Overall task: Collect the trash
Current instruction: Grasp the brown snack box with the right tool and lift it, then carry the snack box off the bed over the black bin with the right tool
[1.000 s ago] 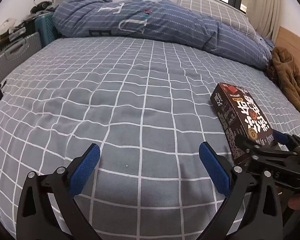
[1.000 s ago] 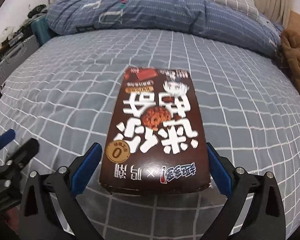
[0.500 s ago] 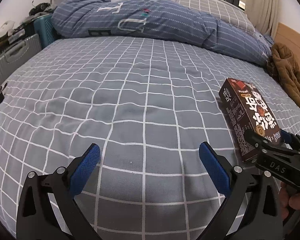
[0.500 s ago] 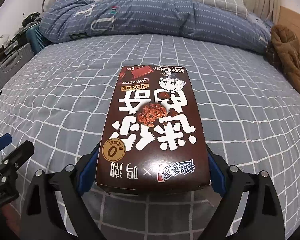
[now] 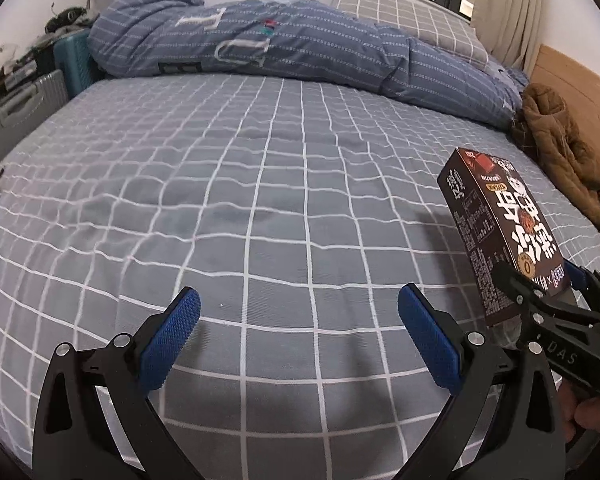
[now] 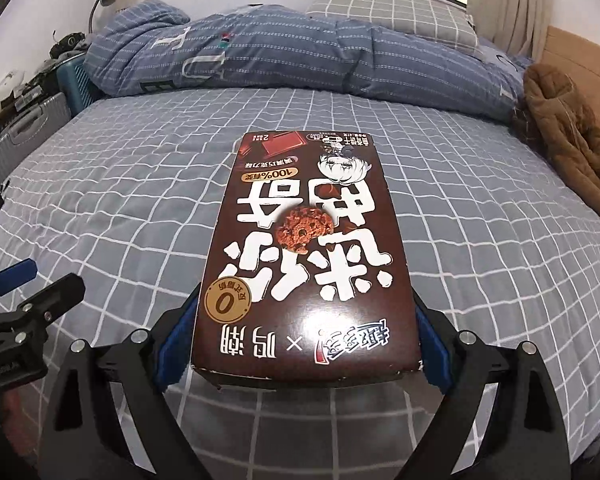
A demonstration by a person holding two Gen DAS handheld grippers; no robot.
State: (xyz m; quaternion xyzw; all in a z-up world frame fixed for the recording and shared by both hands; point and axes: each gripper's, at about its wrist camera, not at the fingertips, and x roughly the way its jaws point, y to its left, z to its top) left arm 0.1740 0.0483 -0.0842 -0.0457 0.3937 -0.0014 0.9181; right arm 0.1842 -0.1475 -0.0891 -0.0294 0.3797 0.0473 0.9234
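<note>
Gripping box [image 6: 304,256] edges, right tool [image 6: 306,340]

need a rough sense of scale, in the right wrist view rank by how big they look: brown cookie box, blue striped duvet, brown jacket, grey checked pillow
1. blue striped duvet
2. brown cookie box, which fills much of the frame only because it sits right at the camera
3. brown jacket and grey checked pillow: look about alike, and the jacket is cut off at the edge.
</note>
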